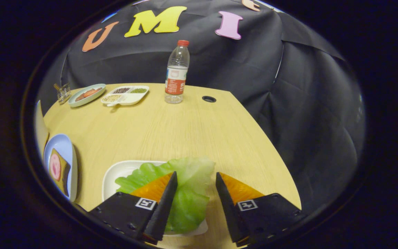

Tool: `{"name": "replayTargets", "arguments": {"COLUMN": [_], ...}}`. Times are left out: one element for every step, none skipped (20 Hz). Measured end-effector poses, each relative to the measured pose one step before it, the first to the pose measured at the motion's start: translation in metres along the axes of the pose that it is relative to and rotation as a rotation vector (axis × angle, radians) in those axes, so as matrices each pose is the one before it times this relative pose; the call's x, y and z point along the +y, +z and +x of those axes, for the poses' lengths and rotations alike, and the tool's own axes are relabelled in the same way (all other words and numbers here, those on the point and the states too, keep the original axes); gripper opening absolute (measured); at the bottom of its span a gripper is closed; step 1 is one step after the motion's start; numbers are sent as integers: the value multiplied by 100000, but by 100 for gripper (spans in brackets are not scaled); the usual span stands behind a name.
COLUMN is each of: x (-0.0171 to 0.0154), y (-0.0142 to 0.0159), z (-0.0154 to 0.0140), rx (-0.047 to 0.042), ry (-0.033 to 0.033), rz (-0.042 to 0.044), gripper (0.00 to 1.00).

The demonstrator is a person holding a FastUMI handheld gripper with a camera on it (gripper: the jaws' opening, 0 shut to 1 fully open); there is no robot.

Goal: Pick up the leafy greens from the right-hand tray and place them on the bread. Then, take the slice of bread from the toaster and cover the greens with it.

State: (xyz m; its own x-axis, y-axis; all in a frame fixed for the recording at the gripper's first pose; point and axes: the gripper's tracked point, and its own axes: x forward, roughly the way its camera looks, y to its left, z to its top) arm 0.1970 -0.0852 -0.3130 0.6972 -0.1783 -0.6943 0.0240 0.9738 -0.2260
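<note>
While I hang low over the near end of the counter (pixel 185 135), this is how things lie.
Jaws: my jaws (pixel 196 180) stand wide apart, holding nothing; the tips reach over the near tray.
Leafy greens: the leafy greens (pixel 181 186) lie between my fingers and spread under the left one; the left finger (pixel 166 197) crosses over the leaf, and I cannot tell whether it touches. The right finger (pixel 225 197) sits just beside the leaf's edge, over bare wood.
Near tray: a white tray (pixel 116 174) carries the greens; part of the leaf hangs past its far rim.
Bread: to my left, a pale blue plate (pixel 67 145) holds a slice of bread (pixel 62 173) with a pink round topping (pixel 55 167) on it, well apart from the greens.
Far side: a clear water bottle (pixel 177 72) with a red cap stands upright beyond my fingers, near a round hole (pixel 209 99) in the counter.
Far left: a divided white dish (pixel 125 95) with small heaps of grains sits just beside an oval plate (pixel 86 94) carrying something orange; a small wire object (pixel 63 92), too small to tell, stands past that.
</note>
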Motion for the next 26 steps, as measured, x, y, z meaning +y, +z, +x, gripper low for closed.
{"name": "replayTargets", "arguments": {"x": [-301,-145,-30,-20,-51,-108,-191,-186,-12,239,-60,-281,223,405,256,485,583,261,287,686,799,671,919,1225,1370,1342], "y": [24,106,241,247,-17,36,166,234,234,254,359,422,506,489,547,535,382,538,663,458,589,571,616,384,361,161], "z": [9,-12,24,-305,-58,-220,-346,-406,-420,-593,-483,-526,-683,-693,-625,-775,-669,-721,-764,-728,-698,-749,-700,-646,-534,-490], "rx": [45,-1193,-1259,-1318,-52,-372,-668,-628,-599,-1028,-1287,-1154,-1030,-1205,-1052,-906,-478,-1169,-1438,-1131,-1288,-1507,-1714,-1583,-968,-600], "ry": [-2116,-1417,-586,229,665,872,502,167,1040,2260,433,-10,1372,1513,935,1652,1541,340,135,1217,1216,747,1155,1772,2155,2124], "rz": [-1441,-1167,-435,-397,654,1504,1545,1266,872,834,546,907,1111,1277,929,886,88,-518,-527,-503,-147,-298,-580,-690,-983,-1154], "gripper": [56,41,37,30,24,11,7,2,1,0,0,1,1,0,0,0,0,0,0,0,0,0,0,0,0,0]}}
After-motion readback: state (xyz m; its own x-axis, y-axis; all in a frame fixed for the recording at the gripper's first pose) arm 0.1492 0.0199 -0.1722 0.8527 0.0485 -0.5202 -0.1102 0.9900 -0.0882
